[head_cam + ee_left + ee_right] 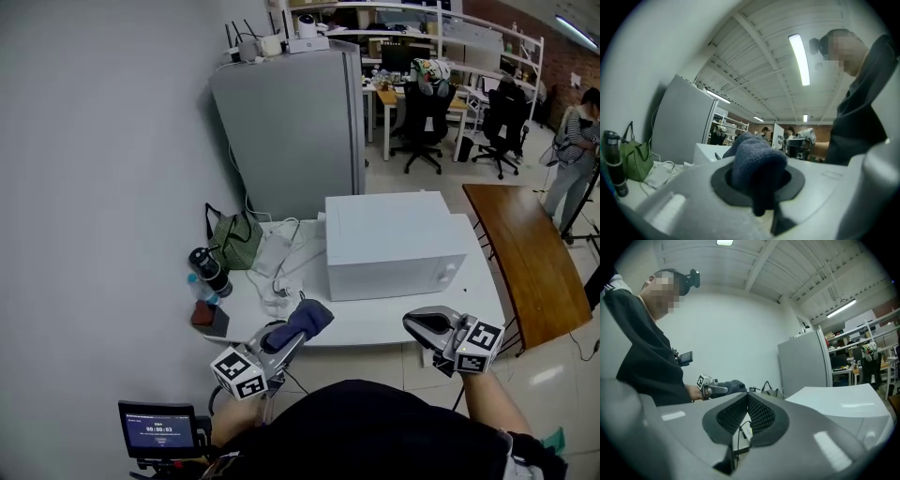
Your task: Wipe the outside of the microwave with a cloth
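The left gripper point(292, 332) is clamped on a dark blue knitted cloth point(307, 318), which bunches up between its jaws and hangs over their tips. It hovers over the near edge of the white surface point(375, 324), in front of the boxy white microwave point(394, 242) and to its left, with the cloth clear of the microwave. The right gripper point(415, 322) has its ribbed black pads point(760, 414) pressed together at the tips with nothing between them, near the microwave's front right corner.
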The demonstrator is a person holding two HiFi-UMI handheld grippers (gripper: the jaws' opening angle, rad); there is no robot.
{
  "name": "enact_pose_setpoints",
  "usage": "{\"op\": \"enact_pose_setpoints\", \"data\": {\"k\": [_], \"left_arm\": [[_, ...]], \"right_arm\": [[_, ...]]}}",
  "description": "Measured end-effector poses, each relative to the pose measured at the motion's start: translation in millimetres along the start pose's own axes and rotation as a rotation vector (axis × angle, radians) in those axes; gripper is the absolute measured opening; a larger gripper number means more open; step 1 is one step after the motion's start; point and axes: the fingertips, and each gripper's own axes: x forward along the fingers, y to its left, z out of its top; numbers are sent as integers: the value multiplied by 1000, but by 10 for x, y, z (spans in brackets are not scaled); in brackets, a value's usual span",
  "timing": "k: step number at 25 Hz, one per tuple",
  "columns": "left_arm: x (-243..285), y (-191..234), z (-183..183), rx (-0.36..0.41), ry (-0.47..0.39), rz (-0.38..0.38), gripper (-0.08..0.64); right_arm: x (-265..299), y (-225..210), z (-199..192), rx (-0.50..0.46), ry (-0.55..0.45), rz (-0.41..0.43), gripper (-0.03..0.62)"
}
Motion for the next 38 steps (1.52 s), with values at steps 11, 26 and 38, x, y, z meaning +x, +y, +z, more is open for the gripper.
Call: {"op": "enact_pose_setpoints", "data": {"k": [11,26,38], "left_arm": [[653,1312,172,48,106,-71,58],[2352,3308,131,285,588,67,58],[3482,3474,-484,450,958,-180,56]], "right_arm": [[426,-758,101,24,15,-64,6],[-301,-2388,284,-69,10,-42,6],[-941,-2551,32,39,23,-288,6]]}}
